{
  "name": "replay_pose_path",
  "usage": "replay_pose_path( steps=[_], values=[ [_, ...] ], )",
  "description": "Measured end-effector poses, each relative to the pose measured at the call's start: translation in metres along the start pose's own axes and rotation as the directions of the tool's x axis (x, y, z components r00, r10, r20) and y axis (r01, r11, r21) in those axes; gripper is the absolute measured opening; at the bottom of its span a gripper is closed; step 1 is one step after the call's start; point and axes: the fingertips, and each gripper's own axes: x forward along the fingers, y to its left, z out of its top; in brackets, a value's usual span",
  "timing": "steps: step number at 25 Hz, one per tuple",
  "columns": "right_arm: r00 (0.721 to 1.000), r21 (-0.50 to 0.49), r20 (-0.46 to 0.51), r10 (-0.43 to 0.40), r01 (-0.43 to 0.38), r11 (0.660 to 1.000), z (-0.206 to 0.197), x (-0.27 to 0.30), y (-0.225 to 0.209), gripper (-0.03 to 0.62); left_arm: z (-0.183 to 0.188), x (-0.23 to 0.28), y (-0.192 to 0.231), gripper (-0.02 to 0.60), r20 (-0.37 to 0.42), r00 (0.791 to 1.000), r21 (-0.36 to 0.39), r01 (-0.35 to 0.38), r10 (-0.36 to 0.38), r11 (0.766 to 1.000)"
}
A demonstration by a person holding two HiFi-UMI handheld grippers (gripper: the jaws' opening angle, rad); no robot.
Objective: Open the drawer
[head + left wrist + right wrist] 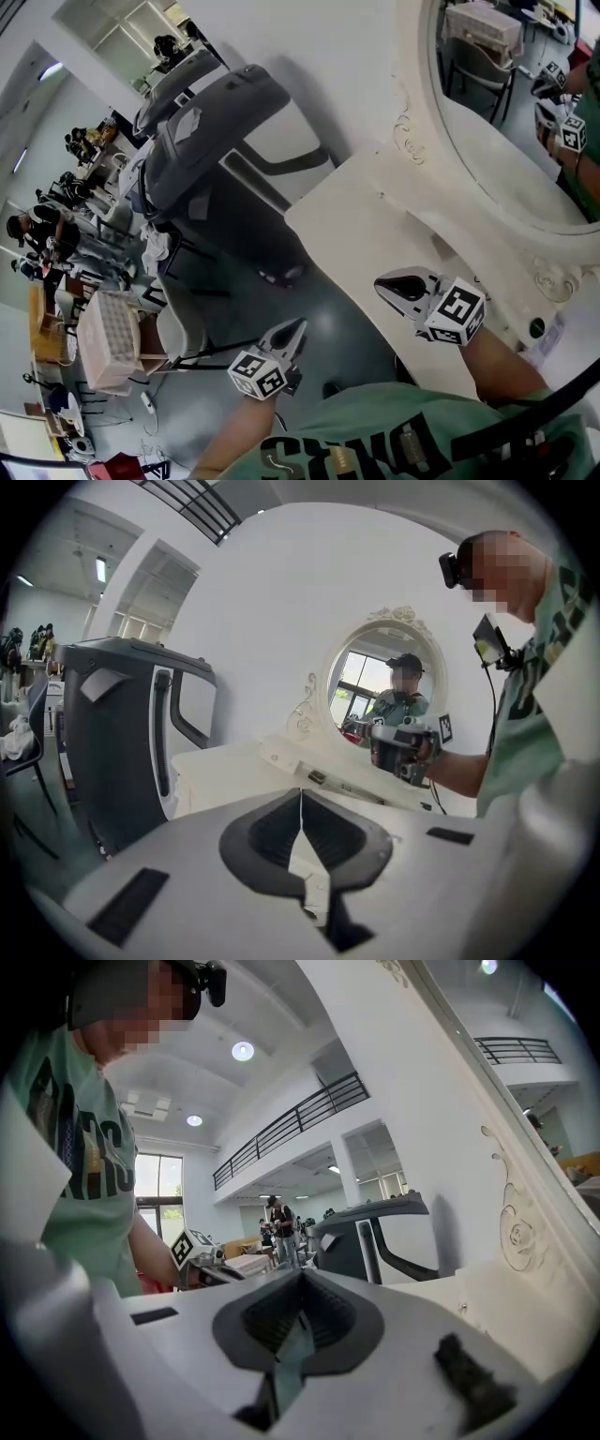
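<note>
Before a white dressing table (356, 216): two grippers, both clenched and empty.
From left: dark treadmill (206, 122); left gripper (294, 330), jaws pressed together on nothing, over the grey floor (328, 305); right gripper (384, 286), jaws likewise together, at the tabletop's near edge; drawer (317, 778), closed, dark-handled, in the low tier beneath the oval mirror (506, 112).

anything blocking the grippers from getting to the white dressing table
Nothing visible does. The right gripper hangs over the bare top of the dressing table, the left gripper beside its edge, both shut and empty. The drawer front itself is not in view.
</note>
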Motion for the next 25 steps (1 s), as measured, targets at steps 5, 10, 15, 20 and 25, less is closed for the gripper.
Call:
replay_pose_path(
  steps=[5, 10, 15, 20, 25],
  values=[
    [0.998, 0.023, 0.01, -0.057, 0.057, 0.998, 0.004, 0.039, 0.014, 0.011, -0.018, 0.002, 0.06, 0.011, -0.012, 1.0, 0.001, 0.001, -0.001, 1.0],
    [0.998, 0.04, -0.041, -0.053, 0.055, 0.998, 0.005, 0.083, 0.051, 0.011, -0.057, 0.001, 0.093, 0.012, -0.042, 0.999, -0.038, 0.012, -0.014, 0.999],
    [0.997, 0.057, -0.073, -0.026, 0.031, 0.998, -0.012, 0.112, 0.05, 0.012, -0.086, 0.027, 0.11, 0.066, -0.114, 0.993, -0.018, 0.033, -0.035, 0.999],
    [0.995, 0.055, -0.098, 0.012, -0.007, 0.998, -0.034, 0.133, 0.054, 0.011, -0.109, 0.058, 0.128, 0.132, -0.17, 0.984, 0.037, 0.057, -0.05, 0.998],
    [0.994, 0.056, -0.108, 0.035, -0.029, 0.998, -0.056, 0.14, 0.055, 0.011, -0.138, 0.107, 0.14, 0.183, -0.223, 0.973, 0.077, 0.084, -0.065, 0.994]
  ],
)
